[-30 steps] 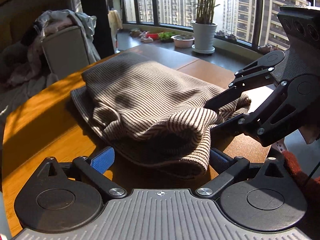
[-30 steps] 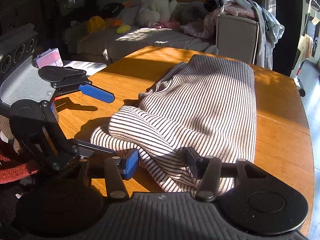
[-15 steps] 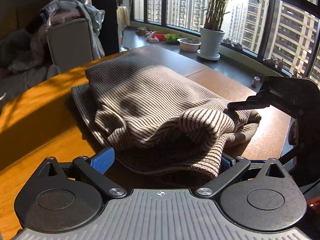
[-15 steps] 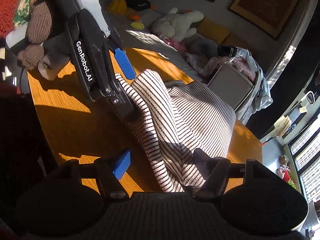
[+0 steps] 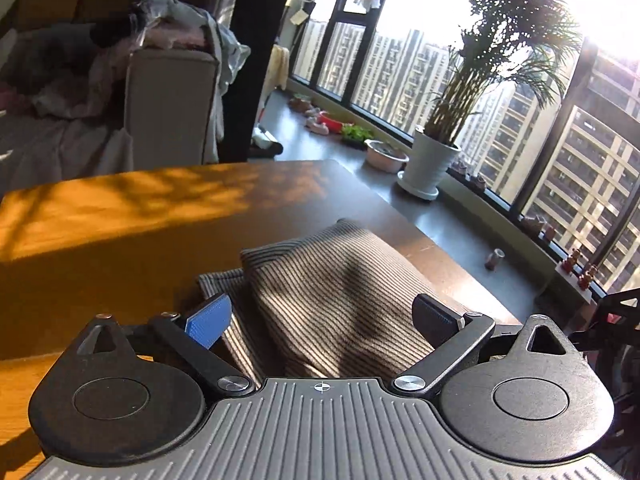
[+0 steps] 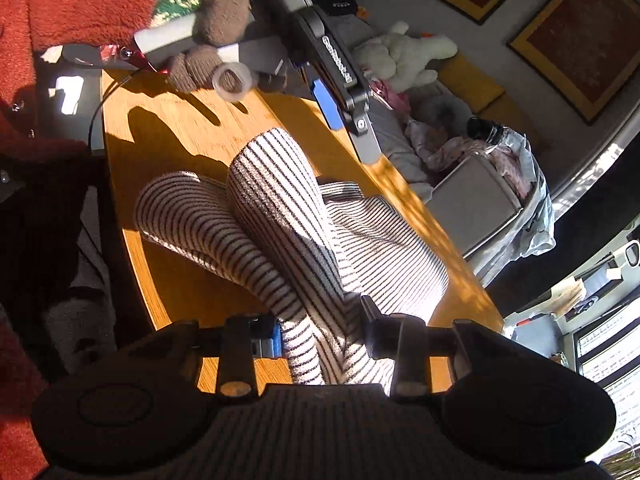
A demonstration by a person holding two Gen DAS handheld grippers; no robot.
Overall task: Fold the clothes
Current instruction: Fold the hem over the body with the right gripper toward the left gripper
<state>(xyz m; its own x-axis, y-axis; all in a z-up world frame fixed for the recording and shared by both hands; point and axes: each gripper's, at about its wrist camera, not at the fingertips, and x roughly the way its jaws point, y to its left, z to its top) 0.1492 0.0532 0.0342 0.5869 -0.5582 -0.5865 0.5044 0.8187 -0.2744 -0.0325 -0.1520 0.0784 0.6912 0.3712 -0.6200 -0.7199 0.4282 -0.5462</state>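
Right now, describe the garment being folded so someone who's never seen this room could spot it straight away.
Find the round wooden table by the big windows. On its window-side half lies a striped knit garment, cream with thin dark lines, bunched between the fingers of the left claw and right claw. The clothes on the grey armchair behind are plain and pale, without stripes.

Wooden table (image 5: 120, 216), lit orange w/ shadow patches, fills mid-left of left view; striped garment (image 5: 332, 292) lies on it at lower centre, bunched in folds.
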